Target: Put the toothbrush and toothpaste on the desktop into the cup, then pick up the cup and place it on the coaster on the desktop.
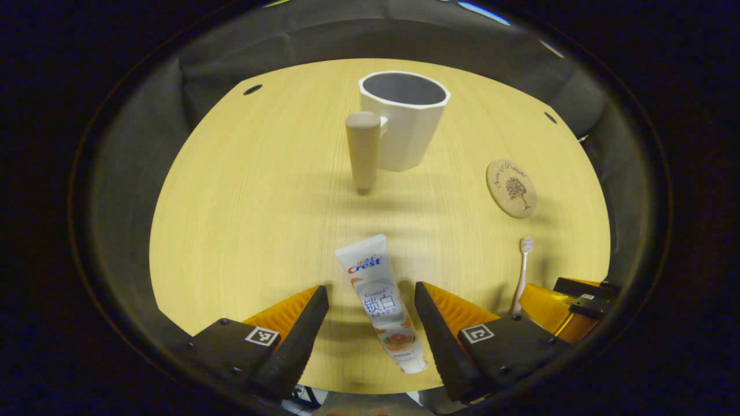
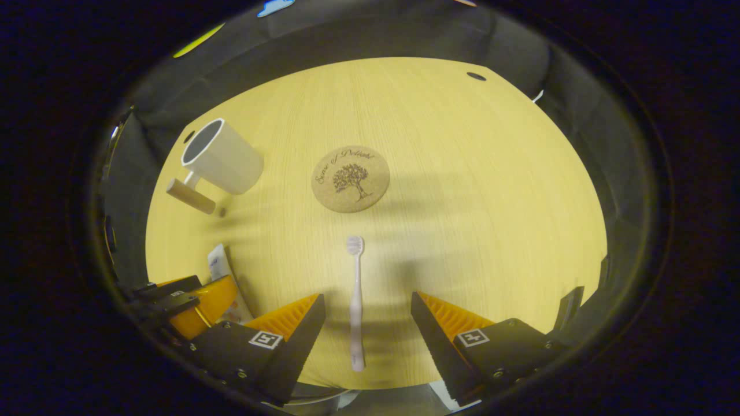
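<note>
A white toothpaste tube (image 1: 381, 303) lies flat on the wooden desktop (image 1: 254, 208), between the spread fingers of my left gripper (image 1: 371, 315), which is open and not touching it. A white cup (image 1: 403, 118) with a wooden handle (image 1: 363, 151) stands upright farther back. In the right gripper view a pale toothbrush (image 2: 356, 300) lies lengthwise between the fingers of my right gripper (image 2: 367, 315), also open. The round cork coaster (image 2: 350, 178) lies beyond the brush head, with the cup (image 2: 221, 156) to its left. The toothbrush (image 1: 523, 271) and coaster (image 1: 511, 188) also sit right in the left gripper view.
The other gripper's body (image 1: 569, 306) shows at the lower right of the left gripper view, and at the lower left (image 2: 191, 303) of the right gripper view beside the toothpaste (image 2: 222, 271). Dark cloth walls ring the desktop. Small holes (image 1: 252, 89) mark its far corners.
</note>
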